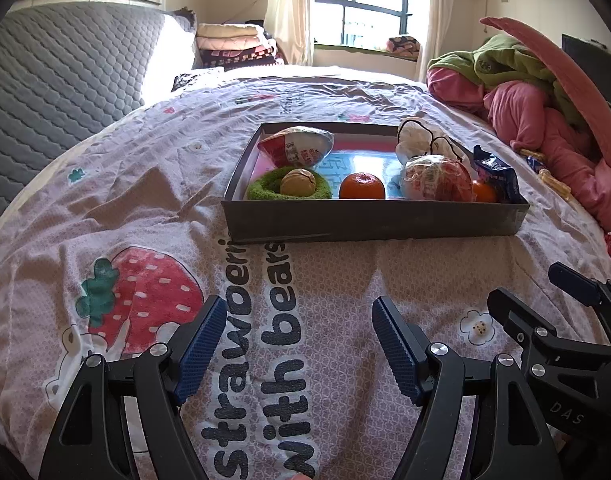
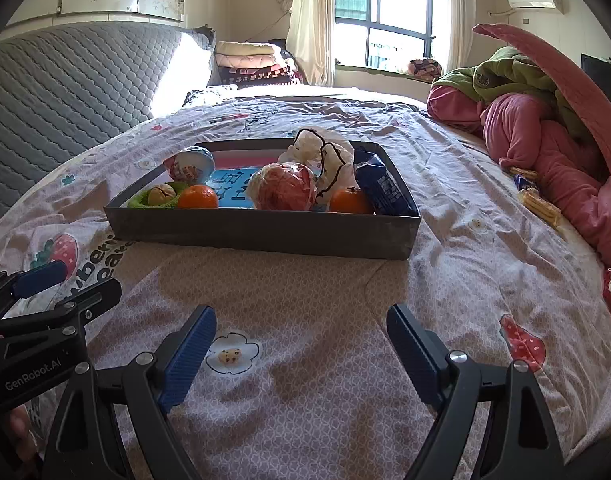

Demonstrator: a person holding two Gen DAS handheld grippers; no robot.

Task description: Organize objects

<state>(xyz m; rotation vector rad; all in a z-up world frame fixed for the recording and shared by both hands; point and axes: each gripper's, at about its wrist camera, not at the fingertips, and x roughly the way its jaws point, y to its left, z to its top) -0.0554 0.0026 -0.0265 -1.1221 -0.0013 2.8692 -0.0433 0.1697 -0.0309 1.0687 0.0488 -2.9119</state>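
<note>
I'm looking down across a bed (image 1: 145, 200) covered by a pinkish sheet (image 2: 305, 360) printed with strawberries, small flowers and dark lettering. To the left stands a grey quilted headboard (image 1: 57, 80); past the far edge a stack of folded blankets (image 1: 235, 46) sits beside a curtained window (image 2: 385, 12), with an air conditioner (image 2: 533, 0) high on the right wall. A heap of pink and green bedding (image 1: 525, 92) is piled along the bed's right side, and a few small snack packets (image 2: 539, 204) lie on the sheet just beside it. In the middle of the bed rests a shallow dark tray (image 1: 369, 220), and everything I'm sorting lies inside it: a green knitted ring (image 1: 265, 190) with a walnut (image 1: 298, 182) sitting in its hollow at the near left, a red-and-white wrapped egg-shaped packet (image 1: 295, 146) behind that, an orange (image 1: 362, 186) near the middle, a round wrapped red ball (image 1: 433, 180), a second orange (image 2: 349, 201) to its right, a white plastic bag (image 2: 321, 148) behind, and a blue snack packet (image 2: 381, 188) leaning on the right wall. Both my tools hover low over the sheet, short of the tray and angled downward. The left gripper (image 1: 293, 344) has its blue pads (image 1: 199, 344) wide apart with nothing between them; the right gripper (image 2: 301, 352) likewise stands spread and empty, just beside the left one.
</note>
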